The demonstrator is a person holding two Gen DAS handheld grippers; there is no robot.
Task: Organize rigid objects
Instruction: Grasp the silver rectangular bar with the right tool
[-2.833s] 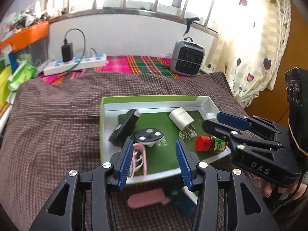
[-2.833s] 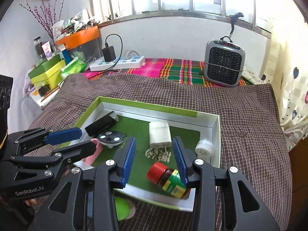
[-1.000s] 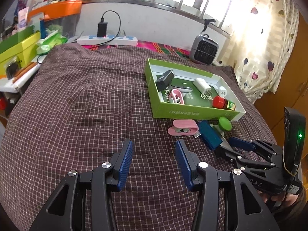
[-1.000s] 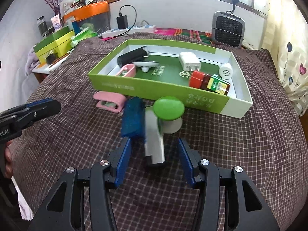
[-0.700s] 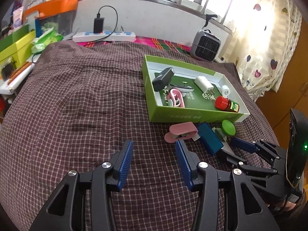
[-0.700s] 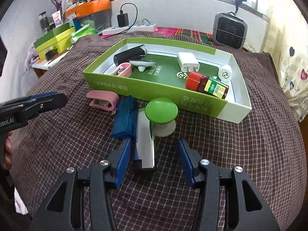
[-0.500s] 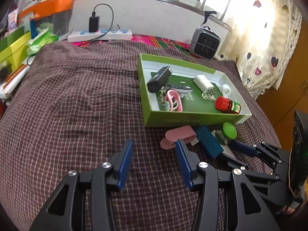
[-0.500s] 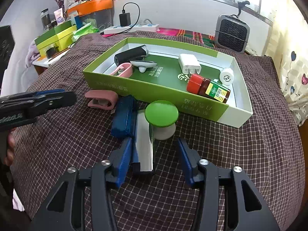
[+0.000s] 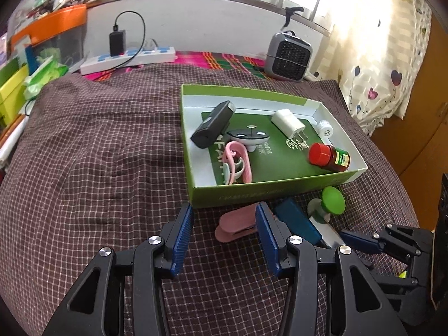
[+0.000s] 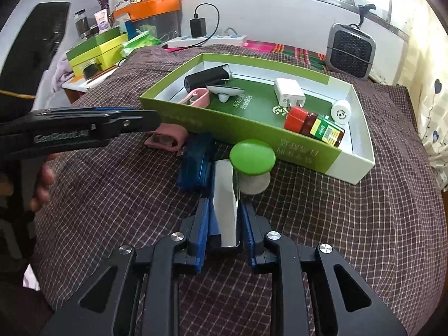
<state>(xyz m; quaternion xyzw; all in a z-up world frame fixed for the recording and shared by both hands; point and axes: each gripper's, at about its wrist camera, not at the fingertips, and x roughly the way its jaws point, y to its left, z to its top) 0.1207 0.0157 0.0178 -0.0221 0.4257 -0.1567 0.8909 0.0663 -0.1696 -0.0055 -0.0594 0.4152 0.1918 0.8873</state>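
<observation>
right tongs point(image 10: 225, 221) just closed, pads now clamped on shiny silver bar point(image 10: 225, 193) w/ flat hard sides, prob. for lifting into green cardboard box point(image 10: 232, 124) ahead; blue case point(image 10: 196, 165) just left of it, green-capped knob point(image 10: 252, 158) just right; left tongs point(image 9: 224, 235) wide open, empty, above checked cloth point(image 9: 98, 182) nr pink clip point(image 9: 236, 224).

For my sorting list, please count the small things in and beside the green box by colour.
Pink: 2, boxed clip, loose clip
White: 2, charger, round bottle
Black: 1, block
Grey: 1, disc
Red-capped: 1, jar
Blue: 1, case
Silver: 1, bar
Green: 1, knob
Total: 10
</observation>
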